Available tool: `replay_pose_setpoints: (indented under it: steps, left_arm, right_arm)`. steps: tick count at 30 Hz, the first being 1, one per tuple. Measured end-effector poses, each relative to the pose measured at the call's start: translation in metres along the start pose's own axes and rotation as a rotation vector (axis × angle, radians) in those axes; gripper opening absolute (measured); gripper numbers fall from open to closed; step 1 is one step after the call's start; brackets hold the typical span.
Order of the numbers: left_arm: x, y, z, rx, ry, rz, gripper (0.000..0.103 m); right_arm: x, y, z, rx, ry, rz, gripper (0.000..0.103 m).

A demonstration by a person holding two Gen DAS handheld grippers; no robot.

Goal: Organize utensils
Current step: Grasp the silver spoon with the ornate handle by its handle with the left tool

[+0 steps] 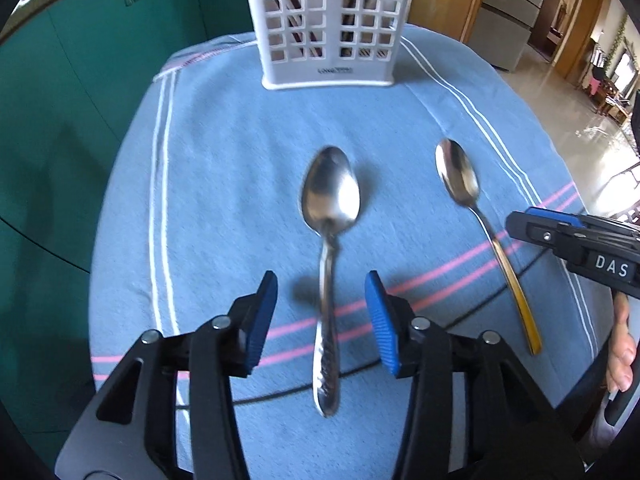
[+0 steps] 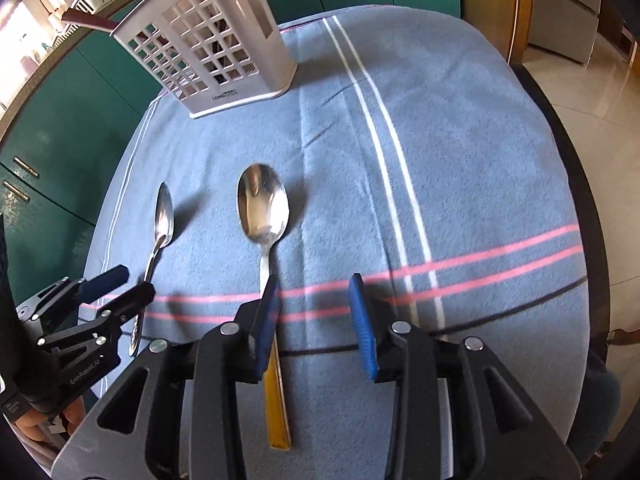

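Blue ribbed pads on the left hand-held gripper (image 1: 322, 316) are standing apart on either side of the embossed steel spoon (image 1: 329, 240), straddling its handle without pressing it, so nothing is being grasped yet. That spoon is lying flat on the blue striped cloth (image 1: 240, 160) over the counter, bowl pointing toward the white slotted cutlery holder (image 1: 328, 24) at the far edge. The right hand-held gripper (image 2: 316, 320) is likewise hanging released above the gold-handled spoon (image 2: 266, 240), whose handle is running under its left pad rather than centred between the two. Both spoons are lying handle-first toward the person, probably so each handle can be pinched and the spoon dropped into the holder, which is already carrying some utensils.
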State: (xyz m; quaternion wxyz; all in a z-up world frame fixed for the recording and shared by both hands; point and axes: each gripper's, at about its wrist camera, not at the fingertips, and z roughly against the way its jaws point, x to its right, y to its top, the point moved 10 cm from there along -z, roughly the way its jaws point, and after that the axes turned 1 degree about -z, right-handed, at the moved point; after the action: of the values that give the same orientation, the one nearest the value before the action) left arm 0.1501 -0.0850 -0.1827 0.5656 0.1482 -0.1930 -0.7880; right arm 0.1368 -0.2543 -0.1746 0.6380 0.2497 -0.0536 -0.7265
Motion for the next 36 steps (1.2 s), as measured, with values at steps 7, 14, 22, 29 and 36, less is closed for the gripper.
replay_pose_setpoints:
  steps: [7, 14, 22, 29, 36]
  left_arm:
    - [-0.006, 0.013, -0.006, 0.003, 0.031, -0.004, 0.056]
    - [-0.004, 0.027, -0.025, -0.007, 0.034, -0.008, 0.059]
    - [-0.010, 0.039, -0.033, 0.006, 0.051, -0.003, 0.059]
    - [-0.019, 0.047, -0.038, 0.011, 0.054, 0.017, 0.059]
    - [-0.047, 0.059, -0.044, 0.023, 0.057, 0.086, 0.039]
  right_arm:
    - [-0.001, 0.017, -0.007, 0.015, -0.013, 0.015, 0.042]
    - [0.006, 0.033, -0.013, 0.023, -0.026, 0.000, 0.042]
    - [0.008, 0.036, -0.017, 0.018, -0.026, 0.000, 0.042]
    - [0.001, 0.040, -0.021, 0.022, -0.055, 0.026, 0.047]
    - [0.001, 0.039, -0.023, 0.019, -0.062, 0.026, 0.047]
